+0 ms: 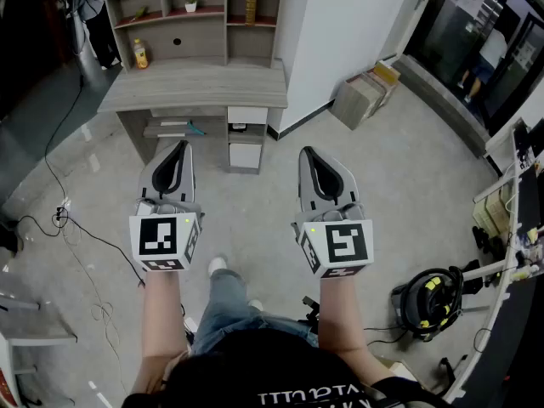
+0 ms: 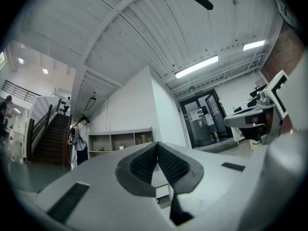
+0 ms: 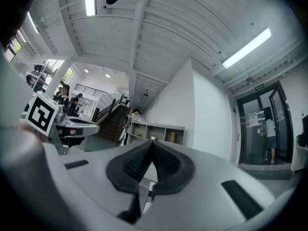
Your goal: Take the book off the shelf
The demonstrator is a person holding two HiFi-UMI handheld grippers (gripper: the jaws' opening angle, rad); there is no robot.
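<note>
Grey concrete floor (image 1: 399,185) of a white-walled workroom lies under two hand-held tools. The left gripper (image 1: 180,146) and the right gripper (image 1: 306,152) are level and side by side, well apart, both pointed at a wooden desk (image 1: 195,87). Each has its ribbed pads pressed together with nothing between them, and each shows its marker cube toward the head camera. Bare forearms reach in from the bottom edge, above a jeans-clad leg and a white shoe (image 1: 218,266).

Beyond the tips, the desk carries a shelf unit (image 1: 178,36) along its back edge. The book (image 1: 252,2) stands upright in the upper right compartment, far from both grippers. A small potted plant (image 1: 191,5) sits in the upper middle compartment, and a yellow bottle (image 1: 140,55) stands at the desk's left end.

Farther out, cardboard boxes (image 1: 365,92) lean against the wall to the right and black cables (image 1: 76,228) trail across the floor at left — a person (image 2: 79,138) stands by a staircase (image 2: 53,141) in the left gripper view
</note>
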